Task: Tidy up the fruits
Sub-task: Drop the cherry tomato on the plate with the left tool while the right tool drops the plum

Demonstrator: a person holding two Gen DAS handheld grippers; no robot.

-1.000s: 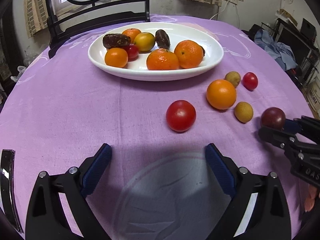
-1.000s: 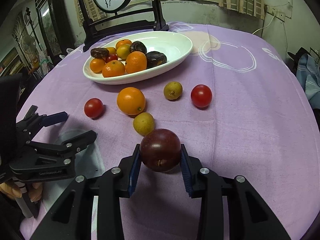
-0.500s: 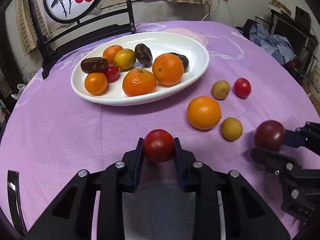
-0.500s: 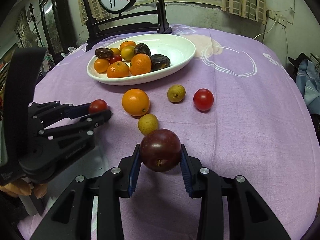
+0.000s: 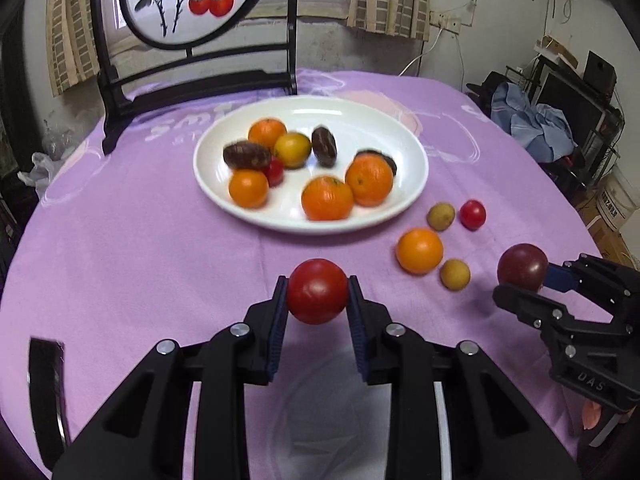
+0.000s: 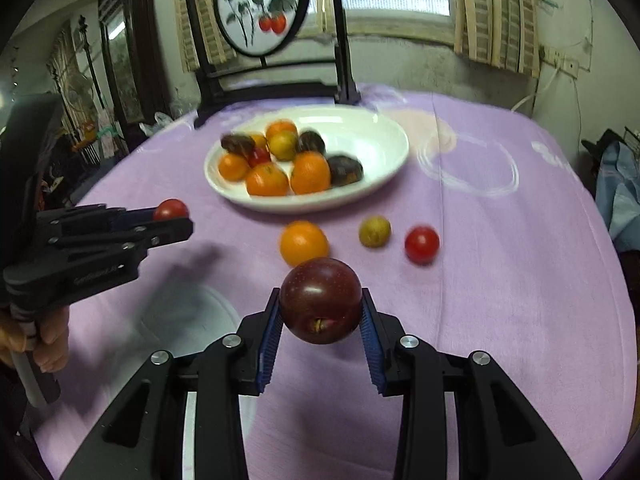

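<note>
L gripper [image 5: 317,296] clamps tomato [image 5: 317,291], R gripper [image 6: 320,312] clamps plum [image 6: 321,300]; "DAS" on R.

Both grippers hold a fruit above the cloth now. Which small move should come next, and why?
Probably carry the red tomato in the left hand-held gripper forward to the white plate: it is gripped and off the cloth, and the plate has bare space.

Five oranges [image 5: 419,250], three tomatoes [image 5: 317,291], two grippers [image 5: 317,312], one plate [image 5: 416,184].
</note>
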